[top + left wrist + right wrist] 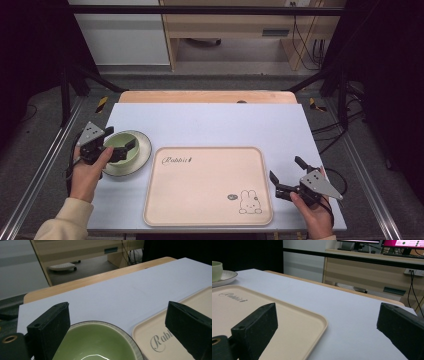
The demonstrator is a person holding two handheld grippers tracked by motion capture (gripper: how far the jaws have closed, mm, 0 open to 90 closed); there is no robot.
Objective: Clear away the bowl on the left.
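A green bowl (117,143) stands on a white plate (143,150) at the table's left. My left gripper (120,138) is open, one jaw on each side of the bowl, not clamped. In the left gripper view the bowl (97,343) lies low between the wide-apart jaws of the left gripper (117,312). A beige tray (207,195) with a rabbit drawing lies in the middle, bare. My right gripper (285,168) is open and holds nothing beside the tray's right edge. In the right gripper view the right gripper (328,315) hovers over the tray's corner (287,322), and the bowl (216,270) is far left.
The white table top (225,125) reaches back to a wooden strip (207,96). Metal rails (47,165) run along both sides. A wooden cabinet (240,27) and black frame posts (65,95) stand beyond the table.
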